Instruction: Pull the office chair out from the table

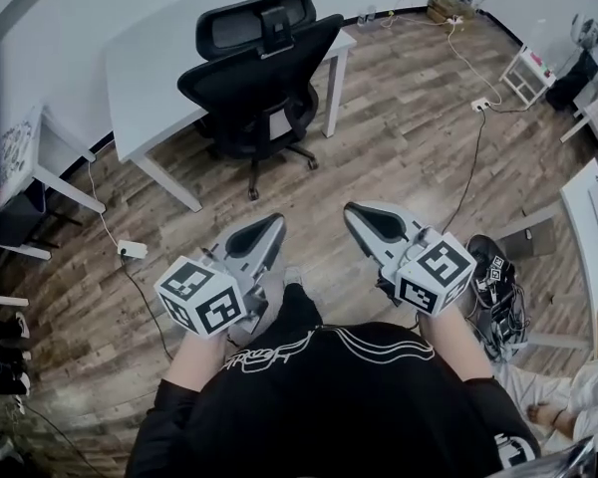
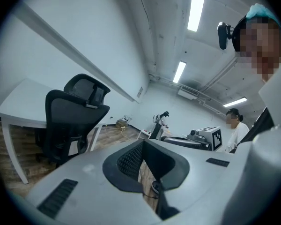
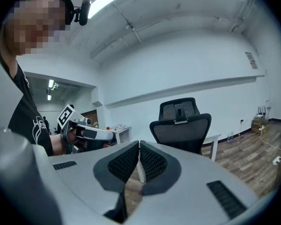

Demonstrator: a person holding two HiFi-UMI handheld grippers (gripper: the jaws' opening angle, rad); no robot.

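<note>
Left gripper (image 1: 275, 221) and right gripper (image 1: 351, 211) are held side by side in front of the person's body, with a gap between them. Each one has its jaws together and nothing is between them. The black office chair (image 1: 259, 68) stands farther ahead on the wooden floor (image 1: 409, 137). It is pushed close against the white table (image 1: 149, 68), and its back is turned toward the person. Neither gripper touches the chair, and both are well apart from it.
</note>
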